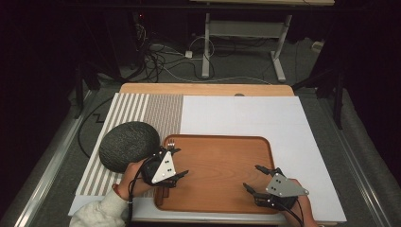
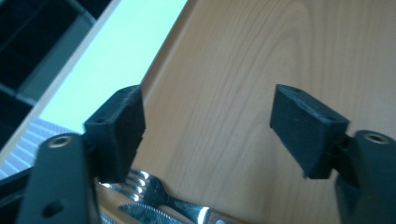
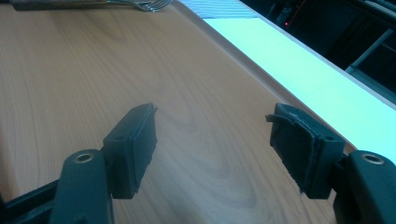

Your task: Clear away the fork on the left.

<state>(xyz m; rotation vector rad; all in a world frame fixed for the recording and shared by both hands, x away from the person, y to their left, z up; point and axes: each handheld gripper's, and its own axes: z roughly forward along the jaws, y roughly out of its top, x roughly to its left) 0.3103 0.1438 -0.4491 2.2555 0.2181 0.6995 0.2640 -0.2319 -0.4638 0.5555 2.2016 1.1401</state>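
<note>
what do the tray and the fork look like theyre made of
Tray: looks like wood or wood-look laminate, smooth matte finish, with grain lines and swirls clear in both gripper views. Fork: shiny metal tines that catch the light; its handle looks brown, maybe wood.

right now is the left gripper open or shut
Open: the left gripper has its jaws wide apart with bare wooden tray between them; the fork lies below, ungripped.

Left gripper jaws apart; right gripper likewise.

- lab recording setup, not a home
- dark curtained surround
- loose cables on floor at 12 o'clock
- white board covering bench
- bare adjustable desk frame behind
</note>
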